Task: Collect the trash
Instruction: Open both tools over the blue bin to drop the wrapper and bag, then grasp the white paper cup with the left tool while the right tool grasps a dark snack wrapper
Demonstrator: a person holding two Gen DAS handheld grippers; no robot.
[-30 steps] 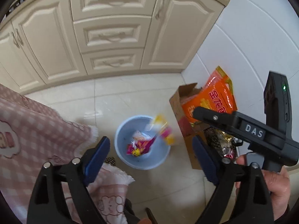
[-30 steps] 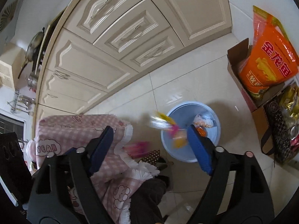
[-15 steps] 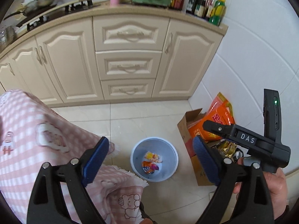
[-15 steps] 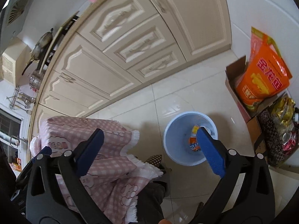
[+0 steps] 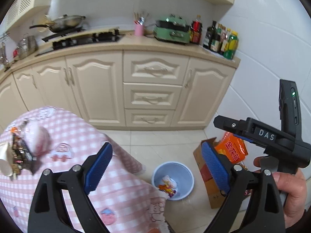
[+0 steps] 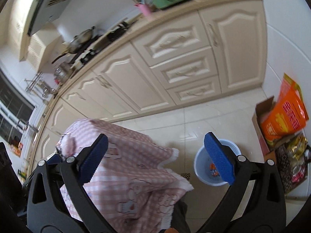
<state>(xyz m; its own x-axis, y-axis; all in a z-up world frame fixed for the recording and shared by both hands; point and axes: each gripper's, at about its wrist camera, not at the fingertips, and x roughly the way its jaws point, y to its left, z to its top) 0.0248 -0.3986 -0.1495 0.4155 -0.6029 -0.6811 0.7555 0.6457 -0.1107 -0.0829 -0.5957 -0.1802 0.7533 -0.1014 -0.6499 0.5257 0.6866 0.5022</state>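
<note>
Blue bin (image 5: 172,180) on floor w/ wrappers (image 5: 167,186) inside, 1 cardboard box (image 5: 209,176) just right of bin, pink table (image 5: 77,174) left of it, 2 grippers, left gripper (image 5: 155,169) & right gripper (image 6: 155,159) both wide, nothing between jaws.

Bin (image 5: 173,180) sits on the floor (image 5: 167,141) between the clothed table (image 5: 68,167) and cardboard box (image 5: 209,182), wrappers (image 5: 168,185) inside, cabinets (image 5: 151,89) behind.

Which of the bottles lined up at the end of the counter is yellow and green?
The bottle nearest the counter's end; its neighbours are darker, brown or dark green.
</note>
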